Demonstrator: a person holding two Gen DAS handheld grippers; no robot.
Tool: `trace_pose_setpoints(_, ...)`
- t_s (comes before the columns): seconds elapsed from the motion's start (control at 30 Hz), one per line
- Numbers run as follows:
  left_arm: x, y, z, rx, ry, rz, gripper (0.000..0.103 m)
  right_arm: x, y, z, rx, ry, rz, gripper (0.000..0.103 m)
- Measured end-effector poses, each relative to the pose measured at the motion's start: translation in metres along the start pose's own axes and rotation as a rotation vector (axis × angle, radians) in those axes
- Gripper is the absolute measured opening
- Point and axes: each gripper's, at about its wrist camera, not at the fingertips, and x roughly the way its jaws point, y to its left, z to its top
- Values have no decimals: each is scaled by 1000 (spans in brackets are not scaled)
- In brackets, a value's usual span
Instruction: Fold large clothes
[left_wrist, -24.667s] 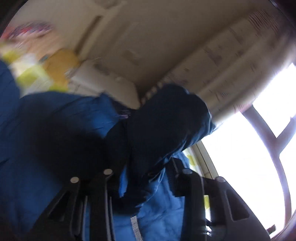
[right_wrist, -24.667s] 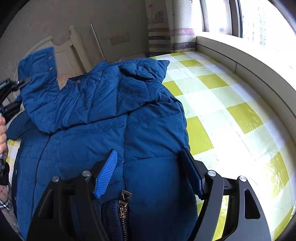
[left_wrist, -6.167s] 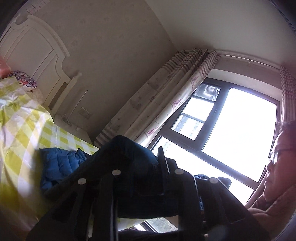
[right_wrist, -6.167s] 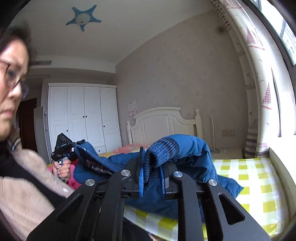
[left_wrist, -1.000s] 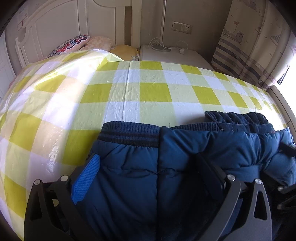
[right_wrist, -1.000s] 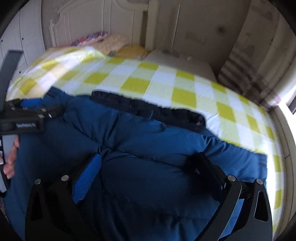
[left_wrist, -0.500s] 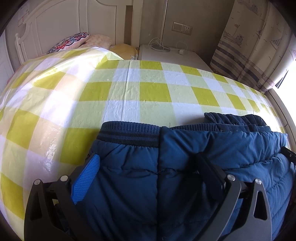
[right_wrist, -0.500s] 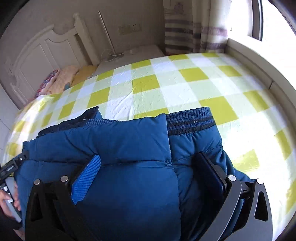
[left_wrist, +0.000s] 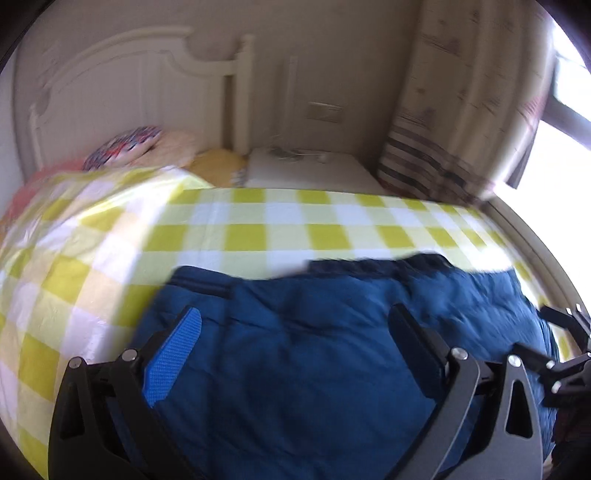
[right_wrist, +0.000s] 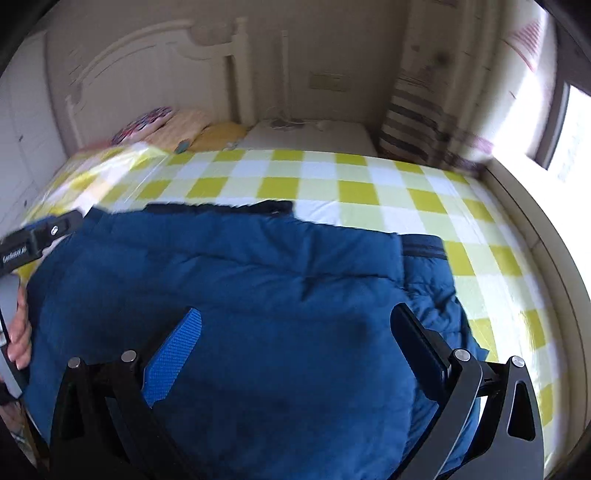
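Left gripper (left_wrist: 295, 325) jaws spread wide, nothing between them, above blue padded jacket (left_wrist: 314, 369). Right gripper (right_wrist: 295, 325) likewise wide, empty, over same jacket. Jacket lies folded on near part of yellow-checked bedspread (right_wrist: 332, 192). Hand (right_wrist: 20, 332) at left edge. Beyond: pillows (right_wrist: 177, 125), white headboard (left_wrist: 122, 92), striped curtain (left_wrist: 424, 166).

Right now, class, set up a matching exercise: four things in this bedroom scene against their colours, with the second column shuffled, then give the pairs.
Things:
1. padded jacket
2. bedsheet
3. headboard
4. left finger pad of the right hand-held gripper

Colours:
A. white
B. bright blue, textured
C. yellow and white checks
D. dark blue

Pairs: 1-D, 2-C, 3-A, 4-B
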Motion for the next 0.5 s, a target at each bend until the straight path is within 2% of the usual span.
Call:
trace_pose_setpoints(0.07, 16, -26, -15, 97, 64, 41, 101, 6, 28, -12, -106, 43, 39, 98)
trace_pose_setpoints(0.1, 33, -35, -26, 132, 119, 67, 101, 13, 38, -20, -146, 52, 1, 99)
trace_pose_setpoints(0.13, 45, -38, -33, 148, 153, 89, 101, 15, 41, -24, -161, 25, -9, 99)
trace_pose_setpoints(0.27, 50, -32, -36, 122, 152, 65, 101, 22, 35, -27, -129, 4, 28, 99)
trace_pose_setpoints(0.4, 47, -26, -38, 104, 144, 47, 101, 19, 32, -32, -123, -18, 18, 98)
trace_pose_setpoints(0.5, 27, -9, -35, 46, 87, 57, 101, 6, 21, -34, -84, -28, -7, 98)
